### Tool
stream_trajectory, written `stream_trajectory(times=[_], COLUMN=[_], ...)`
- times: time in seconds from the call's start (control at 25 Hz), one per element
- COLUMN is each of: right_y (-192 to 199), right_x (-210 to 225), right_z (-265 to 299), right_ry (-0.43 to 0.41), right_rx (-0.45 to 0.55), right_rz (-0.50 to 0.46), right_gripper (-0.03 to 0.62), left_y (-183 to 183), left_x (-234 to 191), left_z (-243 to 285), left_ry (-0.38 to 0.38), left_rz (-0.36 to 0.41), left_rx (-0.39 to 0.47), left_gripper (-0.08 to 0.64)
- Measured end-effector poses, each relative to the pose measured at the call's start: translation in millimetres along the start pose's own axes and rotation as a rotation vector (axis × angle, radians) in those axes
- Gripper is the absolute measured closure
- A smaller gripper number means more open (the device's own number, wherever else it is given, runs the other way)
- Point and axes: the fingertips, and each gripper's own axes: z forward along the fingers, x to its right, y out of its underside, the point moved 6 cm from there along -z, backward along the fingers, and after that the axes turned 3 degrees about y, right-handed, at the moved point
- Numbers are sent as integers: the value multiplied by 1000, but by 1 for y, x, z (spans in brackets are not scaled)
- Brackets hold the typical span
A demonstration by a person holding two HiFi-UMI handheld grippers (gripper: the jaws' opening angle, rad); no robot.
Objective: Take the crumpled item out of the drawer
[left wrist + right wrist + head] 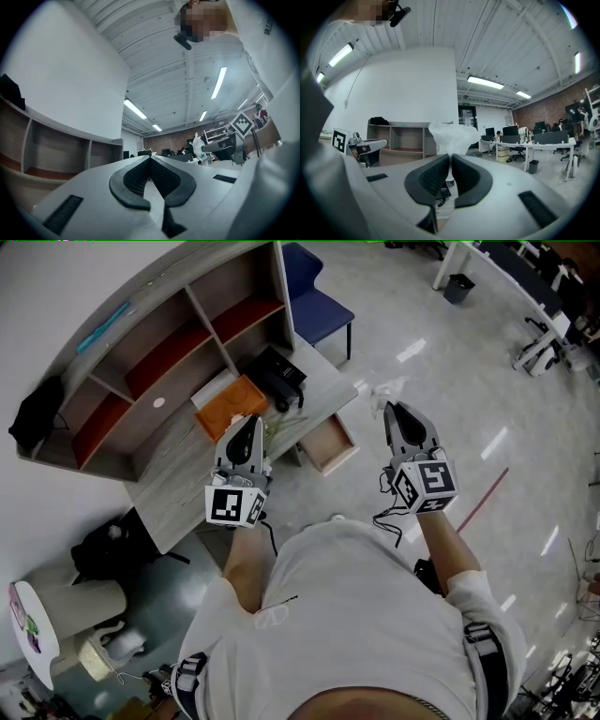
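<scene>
A white crumpled item (386, 388) hangs in the air to the right of the desk, with my right gripper (391, 407) shut on it. The right gripper view shows the white wad (452, 136) sticking up from between the closed pads. The open wooden drawer (330, 444) juts from the desk's front, below and left of the item. My left gripper (251, 420) hovers over the desk edge, left of the drawer, with its jaws shut and nothing between them (150, 158). In the left gripper view the held item (198, 143) shows at the right.
The wooden desk (178, 474) carries a shelf unit (141, 362), an orange flat thing (230, 407) and a black device (277, 376). A blue chair (314, 301) stands behind the desk. A black bag (103, 549) lies on the floor at the left.
</scene>
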Motion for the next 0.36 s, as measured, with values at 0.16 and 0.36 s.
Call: stream_trajectory(times=[0.16, 0.36], right_y=[3, 3], right_x=[0, 2], right_z=[1, -1], right_ry=[1, 2], right_rx=[-6, -8], right_rz=[3, 3], right_gripper=[571, 571], left_y=[2, 2], left_x=[0, 2], left_z=[1, 1], left_ry=[3, 2], left_rz=[-3, -5], left_rx=[-1, -1], left_gripper=[560, 560])
